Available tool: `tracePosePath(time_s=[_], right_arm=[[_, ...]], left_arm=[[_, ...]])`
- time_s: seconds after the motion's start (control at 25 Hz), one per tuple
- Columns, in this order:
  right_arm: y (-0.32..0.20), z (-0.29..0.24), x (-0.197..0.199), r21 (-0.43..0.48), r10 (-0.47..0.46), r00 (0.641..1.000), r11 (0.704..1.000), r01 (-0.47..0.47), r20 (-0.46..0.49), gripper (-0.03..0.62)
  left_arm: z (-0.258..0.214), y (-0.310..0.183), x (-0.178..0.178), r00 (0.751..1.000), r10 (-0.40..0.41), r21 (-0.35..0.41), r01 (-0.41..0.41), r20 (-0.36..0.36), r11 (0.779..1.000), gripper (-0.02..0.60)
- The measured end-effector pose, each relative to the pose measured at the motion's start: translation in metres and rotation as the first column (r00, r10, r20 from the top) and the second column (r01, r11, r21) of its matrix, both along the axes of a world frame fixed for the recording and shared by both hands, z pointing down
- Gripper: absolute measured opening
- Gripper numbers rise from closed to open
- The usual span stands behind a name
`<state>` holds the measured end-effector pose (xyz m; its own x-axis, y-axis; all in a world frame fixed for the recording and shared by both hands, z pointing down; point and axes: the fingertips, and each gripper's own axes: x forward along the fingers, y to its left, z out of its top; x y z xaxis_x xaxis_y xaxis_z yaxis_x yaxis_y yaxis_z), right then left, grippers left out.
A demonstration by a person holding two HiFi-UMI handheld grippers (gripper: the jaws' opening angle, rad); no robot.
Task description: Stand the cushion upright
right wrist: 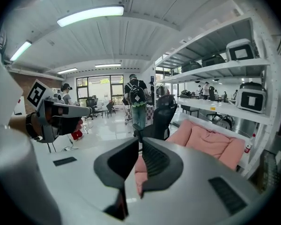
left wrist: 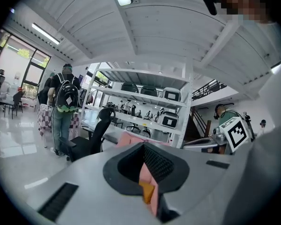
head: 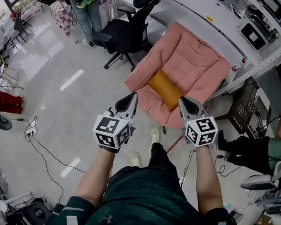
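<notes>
Head view shows a person looking down at two arms, each holding a gripper out in front. The left gripper (head: 133, 96) has its jaws pressed together, and nothing is between them. The right gripper (head: 181, 100) is closed tight too, and it holds nothing. Each one has a white cube with black squares (head: 111, 131) at the back. Just past the tips sits a big, soft pink chair (head: 196, 60). The orange cushion (head: 165, 89) lies flat on the seat of that chair, in the middle, close to where the seat meets the back. It is not standing up. Both grippers point at the front of the pink chair, one on each side of the cushion, and neither touches the cushion. The right tip is nearer to it than the left tip. A black office chair (head: 126, 29) stands behind the pink chair, beside a long white table (head: 196, 13). The shiny grey floor (head: 61, 78) has cables on it. In the right gripper view, a person with a backpack (right wrist: 136, 100) stands far back, and white shelves (right wrist: 215, 69) run along the right side.
</notes>
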<state>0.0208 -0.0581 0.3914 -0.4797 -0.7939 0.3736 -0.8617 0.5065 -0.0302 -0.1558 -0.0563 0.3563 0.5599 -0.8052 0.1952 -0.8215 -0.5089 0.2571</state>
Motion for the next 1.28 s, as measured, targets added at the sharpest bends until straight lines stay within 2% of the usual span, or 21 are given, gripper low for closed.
tracePosePath(time_s=[0.36,0.6,0.72,0.96,1.28], right_arm=[[-0.111,0.057,0.007,-0.087,-0.090,0.995,0.992,0.086,-0.038,0.008],[-0.189,0.109,0.014,-0.168,-0.155,0.986,0.975,0.144,-0.055,0.008],[-0.218,0.146,0.024,-0.229,-0.173,0.983,0.961,0.156,-0.055,0.011],[-0.263,0.219,0.038,-0.347,-0.212,0.975,0.921,0.175,-0.070,0.072],[-0.307,0.310,0.046,-0.455,-0.257,0.958,0.874,0.173,-0.129,0.104]], left_arm=[[0.032,-0.094,0.017,0.999,-0.045,-0.007,0.045,-0.007,0.999,0.006],[0.069,-0.166,0.035,0.996,-0.082,-0.046,0.083,0.015,0.996,0.006],[0.096,-0.193,0.049,0.996,-0.084,-0.081,0.086,0.027,0.993,0.006],[0.145,-0.238,0.072,0.995,-0.093,-0.143,0.097,0.031,0.985,0.006],[0.206,-0.279,0.083,0.994,-0.102,-0.228,0.107,0.032,0.968,0.006]])
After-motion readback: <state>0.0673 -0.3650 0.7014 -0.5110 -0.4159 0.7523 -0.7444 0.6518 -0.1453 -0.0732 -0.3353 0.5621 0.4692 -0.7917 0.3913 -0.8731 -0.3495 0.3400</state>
